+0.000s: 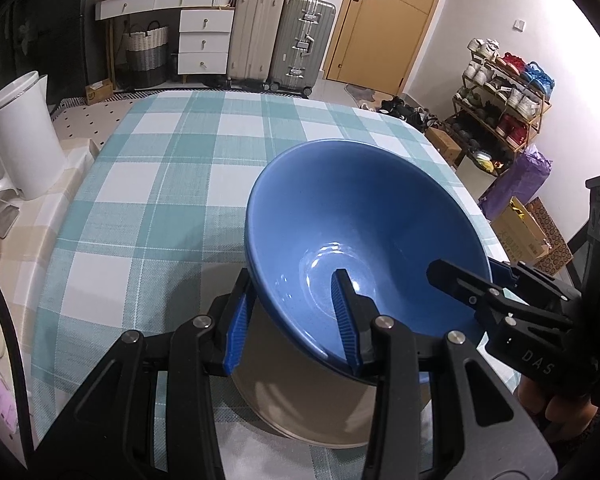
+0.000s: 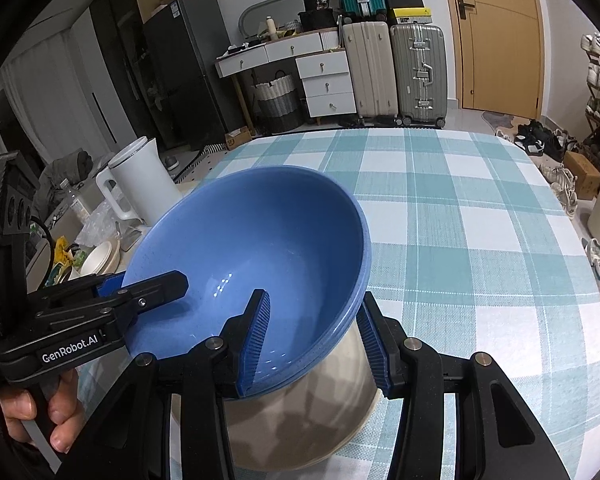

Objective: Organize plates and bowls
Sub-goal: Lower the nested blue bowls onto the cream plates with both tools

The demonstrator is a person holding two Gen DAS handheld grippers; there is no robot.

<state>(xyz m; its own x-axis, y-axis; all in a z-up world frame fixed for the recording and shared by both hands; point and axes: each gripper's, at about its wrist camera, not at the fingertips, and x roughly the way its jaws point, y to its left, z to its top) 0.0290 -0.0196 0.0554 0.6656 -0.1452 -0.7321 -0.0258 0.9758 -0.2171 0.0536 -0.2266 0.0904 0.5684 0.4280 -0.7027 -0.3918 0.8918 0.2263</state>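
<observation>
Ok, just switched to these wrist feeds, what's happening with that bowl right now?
A person is holding a blue bowl with both handheld grippers at once. The left gripper and the right gripper each straddle the bowl's wall on opposite sides, one finger inside and one outside. The bowl is above a beige plate lying on the checked tablecloth; whether it touches the plate cannot be told.

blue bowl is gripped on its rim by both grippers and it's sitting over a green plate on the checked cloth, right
Not quite: the plate under the blue bowl is beige, not green, as the right wrist view shows. The rest holds: the left gripper and right gripper each clamp the rim, over the checked cloth.
</observation>
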